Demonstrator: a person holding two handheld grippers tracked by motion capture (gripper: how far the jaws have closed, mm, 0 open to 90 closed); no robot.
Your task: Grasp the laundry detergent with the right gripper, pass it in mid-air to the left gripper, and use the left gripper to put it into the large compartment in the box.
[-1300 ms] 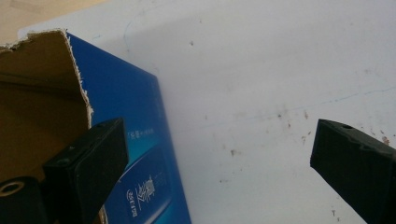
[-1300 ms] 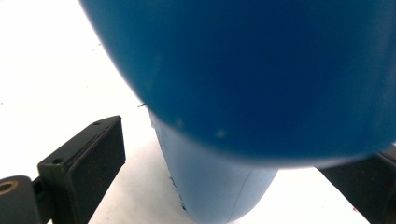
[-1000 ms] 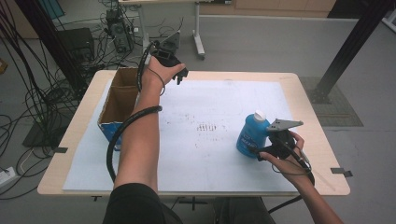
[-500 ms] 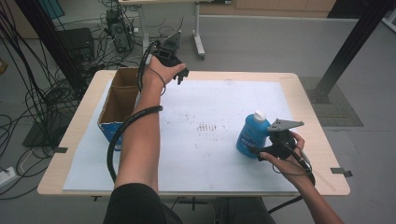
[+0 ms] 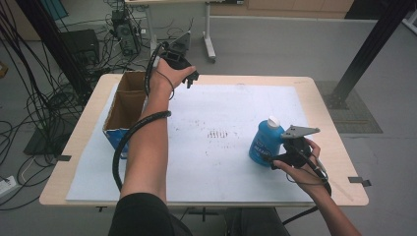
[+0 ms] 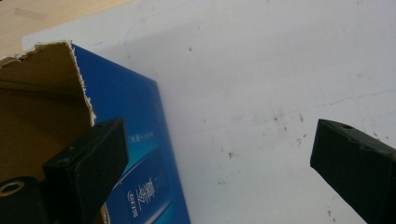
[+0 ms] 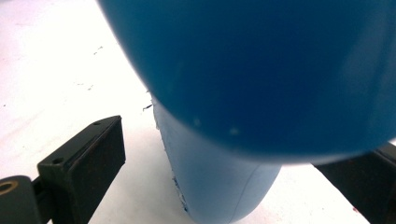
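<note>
A: Lower right of the high view: right gripper (image 5: 275, 158) against the rounded blue plastic bottle with a white cap (image 5: 264, 140), which stands upright on the white paper sheet (image 5: 221, 113) over the pale wooden table (image 5: 324, 98).

B: Clamped?

A: Jaws bracket the bottle's body, one on each side in the right gripper view. The left jaw stands a little off the bottle wall (image 7: 219, 186); the right one is half hidden behind it. Apart, then, not yet squeezing, as far as I can judge.

B: Left side?

A: Left gripper (image 5: 189, 78) at the upper middle of the high view, above the table's far edge, jaws wide apart with nothing between them. Its own view looks down past the torn corner of the open cardboard box with blue printed sides (image 6: 135, 154).

B: Box contents?

A: Brown inside walls and floor (image 5: 127, 105), nothing seen lying in it (the near end is hidden by the forearm (image 5: 145, 147)). Whether the bottle holds liquid, cannot tell.

B: Risks?

A: Judgement only. The bottle is rounded and smooth; a grip low on a curved wall may let it squirt out or tip as the jaws close. Closing off-centre would push it over on the paper. If it goes to the box, the ragged rim could catch the base.
</note>
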